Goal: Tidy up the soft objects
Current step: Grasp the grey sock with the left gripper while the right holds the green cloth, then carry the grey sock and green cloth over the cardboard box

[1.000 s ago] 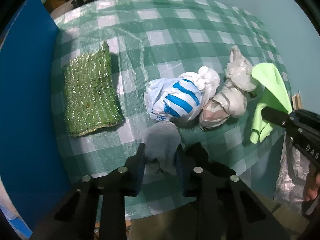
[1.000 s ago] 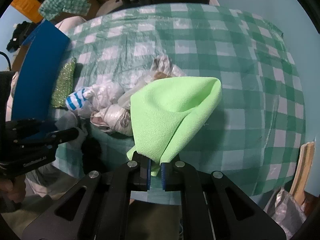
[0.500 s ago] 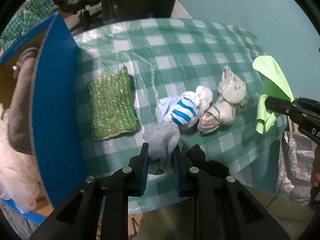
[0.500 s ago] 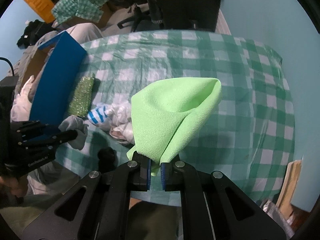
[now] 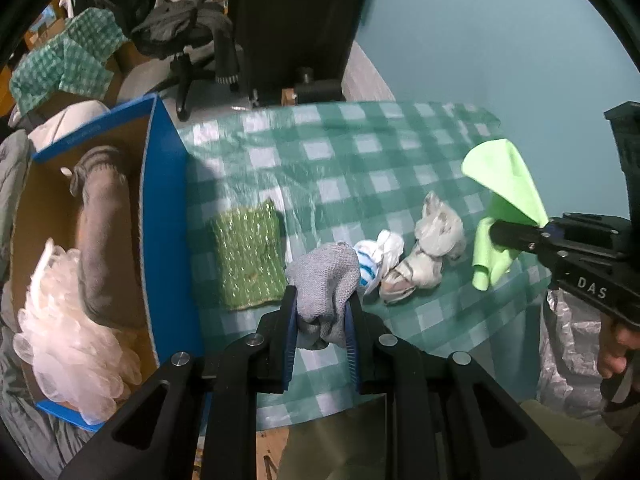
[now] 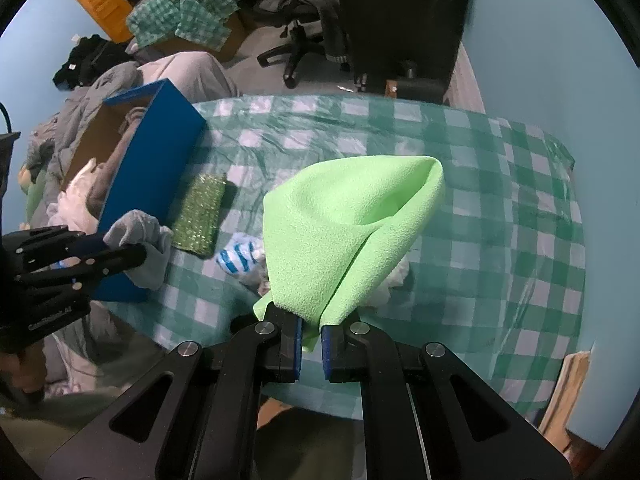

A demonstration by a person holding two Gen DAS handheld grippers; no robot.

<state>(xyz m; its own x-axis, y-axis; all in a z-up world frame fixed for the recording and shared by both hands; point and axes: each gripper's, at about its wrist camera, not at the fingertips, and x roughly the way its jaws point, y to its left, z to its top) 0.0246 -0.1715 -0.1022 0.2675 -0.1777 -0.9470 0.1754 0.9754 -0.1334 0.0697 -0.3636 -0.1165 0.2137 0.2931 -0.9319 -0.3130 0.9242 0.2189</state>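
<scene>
Because the grey sock [image 5: 326, 280] is pinched only at its bunched end by the left gripper [image 5: 322, 326], above the table edge, it could slip free short of the blue box [image 5: 160, 216] (likewise the green cloth [image 6: 352, 232], clamped in the right gripper [image 6: 311, 338]).

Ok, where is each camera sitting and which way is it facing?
Left wrist: on the left gripper, angled down at the checked table; jaws clamp a grey sock.
Right wrist: on the right gripper, angled down; jaws pinch a green cloth.
Shared: blue box, sparkly green pad, each other's gripper.
</scene>
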